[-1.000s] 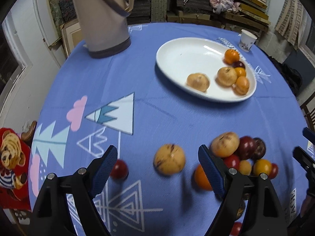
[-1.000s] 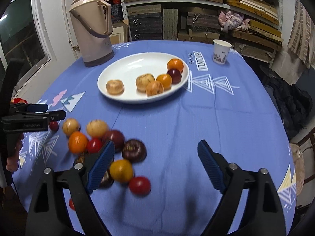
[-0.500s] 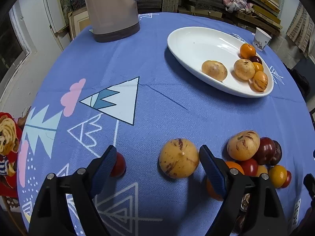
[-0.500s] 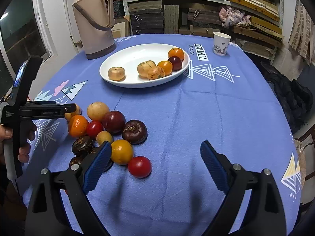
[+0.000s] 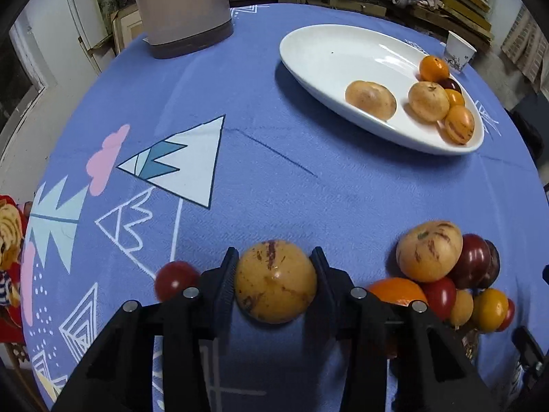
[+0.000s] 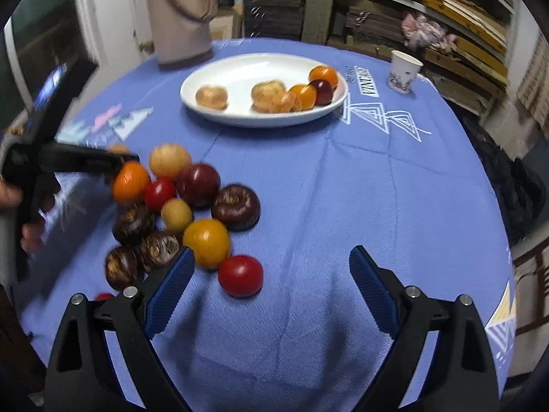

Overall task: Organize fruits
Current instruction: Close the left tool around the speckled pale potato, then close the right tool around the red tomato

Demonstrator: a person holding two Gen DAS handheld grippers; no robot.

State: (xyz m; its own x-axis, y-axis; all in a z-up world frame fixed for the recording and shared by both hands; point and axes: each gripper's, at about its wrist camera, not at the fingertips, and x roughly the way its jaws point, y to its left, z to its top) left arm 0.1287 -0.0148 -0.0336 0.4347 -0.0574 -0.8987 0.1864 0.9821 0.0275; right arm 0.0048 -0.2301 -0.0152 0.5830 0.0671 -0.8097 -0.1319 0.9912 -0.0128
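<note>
My left gripper [image 5: 274, 274] is shut on a tan speckled fruit [image 5: 275, 282] low over the blue tablecloth. A small red tomato [image 5: 175, 278] lies just left of it. A pile of loose fruits [image 5: 446, 274] lies to its right; the pile also shows in the right wrist view [image 6: 182, 206]. A white oval plate [image 5: 329, 51] at the back holds several tan and orange fruits and one dark one; it also shows in the right wrist view [image 6: 240, 72]. My right gripper [image 6: 271, 285] is open and empty, with a red tomato [image 6: 241, 275] between its fingers.
A beige thermos jug [image 5: 185, 10] stands at the back left, also in the right wrist view [image 6: 178, 13]. A paper cup [image 6: 404, 67] stands at the back right. Shelves with stacked boards stand behind the round table. The table edge curves down on all sides.
My left gripper has moved forward and closed on the tan speckled fruit. My right gripper has come nearer to the fruit pile and stays open.
</note>
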